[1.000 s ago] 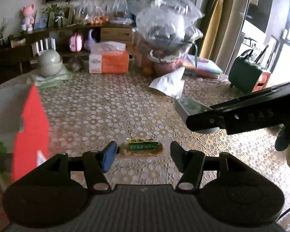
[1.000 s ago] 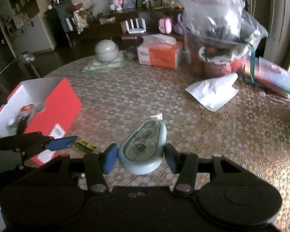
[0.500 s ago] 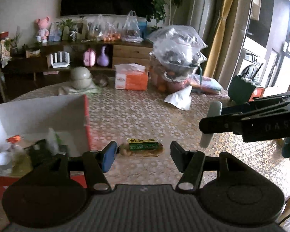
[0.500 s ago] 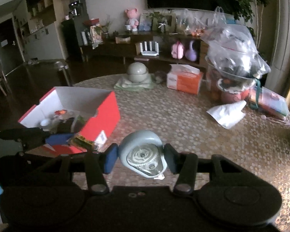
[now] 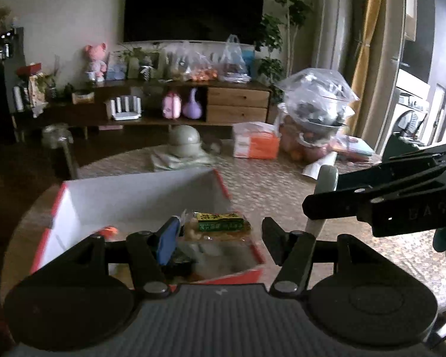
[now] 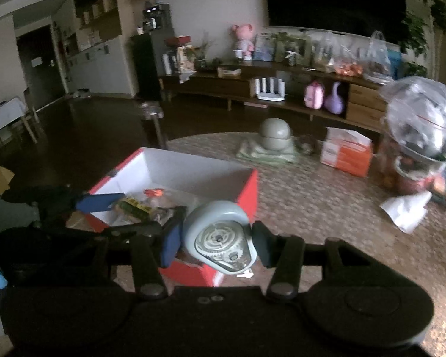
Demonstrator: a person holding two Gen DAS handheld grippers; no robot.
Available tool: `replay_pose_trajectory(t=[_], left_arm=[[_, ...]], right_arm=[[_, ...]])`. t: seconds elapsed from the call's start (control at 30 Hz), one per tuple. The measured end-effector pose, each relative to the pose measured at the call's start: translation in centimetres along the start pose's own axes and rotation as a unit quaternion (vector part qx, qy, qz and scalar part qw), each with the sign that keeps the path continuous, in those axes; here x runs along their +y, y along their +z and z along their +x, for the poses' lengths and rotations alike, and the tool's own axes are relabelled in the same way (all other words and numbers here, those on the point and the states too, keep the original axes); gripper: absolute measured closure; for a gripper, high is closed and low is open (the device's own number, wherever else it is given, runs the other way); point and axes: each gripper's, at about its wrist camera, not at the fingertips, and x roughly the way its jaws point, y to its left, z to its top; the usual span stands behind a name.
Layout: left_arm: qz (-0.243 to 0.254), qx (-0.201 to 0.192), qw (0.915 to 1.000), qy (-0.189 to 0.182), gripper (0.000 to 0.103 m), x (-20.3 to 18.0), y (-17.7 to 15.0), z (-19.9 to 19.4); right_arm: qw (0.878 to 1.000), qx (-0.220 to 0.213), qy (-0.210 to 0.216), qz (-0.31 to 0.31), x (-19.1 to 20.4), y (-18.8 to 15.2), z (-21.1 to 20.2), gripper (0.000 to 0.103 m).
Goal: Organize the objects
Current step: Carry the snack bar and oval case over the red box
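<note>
My left gripper (image 5: 220, 236) is shut on a clear snack packet with a green and yellow label (image 5: 218, 223) and holds it over the open red box (image 5: 139, 199). It also shows in the right wrist view (image 6: 135, 206), above the box (image 6: 246, 190). My right gripper (image 6: 215, 242) is shut on a pale blue-grey correction tape dispenser (image 6: 220, 238), held at the box's near right corner. In the left wrist view the dispenser (image 5: 325, 184) shows edge-on in the right gripper, right of the box. The box holds several small items.
The round table (image 5: 282, 190) has a patterned cloth. At its far side stand an orange tissue box (image 5: 255, 144), a grey-green round lidded pot (image 5: 184, 142) on a cloth, a big plastic-wrapped bowl (image 5: 315, 113) and a white paper (image 6: 407, 211).
Both grippers have risen and moved left with their loads. The snack packet now hangs over the red box, and the dispenser has come to the box's near right corner.
</note>
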Motion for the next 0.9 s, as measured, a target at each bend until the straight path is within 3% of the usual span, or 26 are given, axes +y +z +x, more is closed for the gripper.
replay_pose_trajectory(t=[0.43,0.63,0.9], left_arm=[[-0.007,0.012,0.9986,0.052,0.043,8.1,0.0,1.0],[-0.01,0.03,0.9968,0.074,0.043,10.8,-0.6,3.5],[0.002,0.057,0.9947,0.085,0.043,12.4,-0.7,7.6]], right_arm=[[1.0,0.008,0.01,-0.012,4.5,3.3,6.3,0.052],[1.0,0.022,0.016,0.011,4.7,4.0,10.1,0.052],[1.0,0.028,-0.009,0.005,4.7,4.6,14.6,0.052]])
